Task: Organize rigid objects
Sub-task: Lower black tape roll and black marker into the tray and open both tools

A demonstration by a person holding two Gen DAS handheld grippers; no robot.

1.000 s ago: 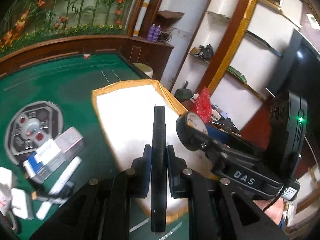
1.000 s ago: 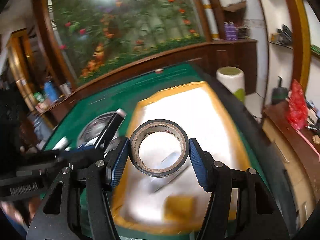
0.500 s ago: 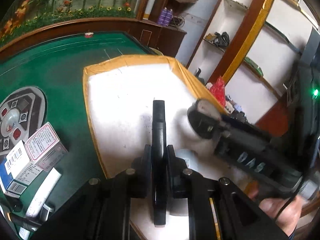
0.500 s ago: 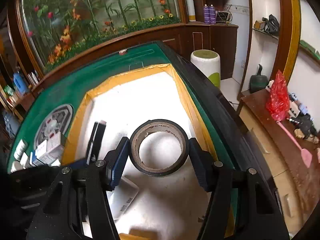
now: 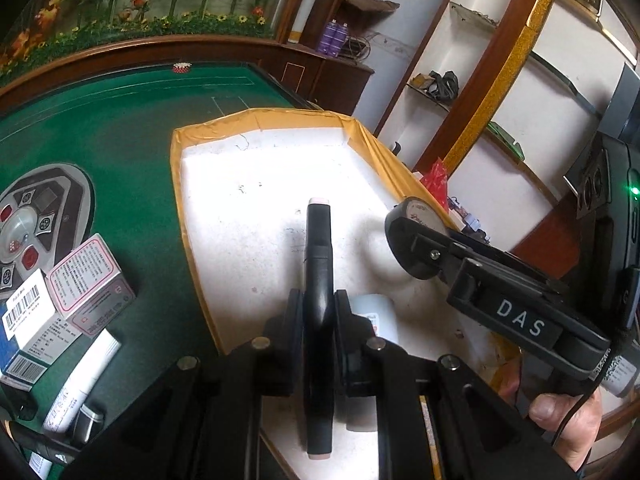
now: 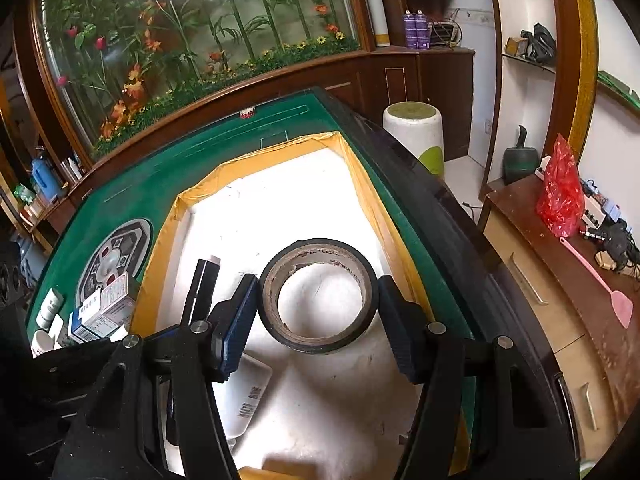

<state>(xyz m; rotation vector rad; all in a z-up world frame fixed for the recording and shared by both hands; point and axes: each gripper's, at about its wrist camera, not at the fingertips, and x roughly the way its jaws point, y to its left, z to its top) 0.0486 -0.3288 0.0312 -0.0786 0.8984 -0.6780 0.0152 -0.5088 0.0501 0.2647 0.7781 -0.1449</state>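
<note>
A tray (image 5: 181, 184) is sitting on the table (image 5: 120, 128), toward its right edge. A stack of boxes (image 5: 60, 304) and a tube (image 5: 80, 384) are lying on the table left of the tray. A bottle (image 6: 244, 396) is lying in the tray's near end. A stick-shaped object (image 5: 318, 264) and a tape roll (image 6: 318, 294) (each between gripper fingers) are hanging over the tray, the roll to the right. A stool (image 6: 414, 136) is standing beyond the table's right edge.

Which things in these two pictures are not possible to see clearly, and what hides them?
- White bottle in the tray: left wrist view, mostly behind the left tool.
- Black stick: its lower end is cut off behind tool parts.
- Box print: too small to read.
- Tape roll label: right wrist view, too small.
</note>
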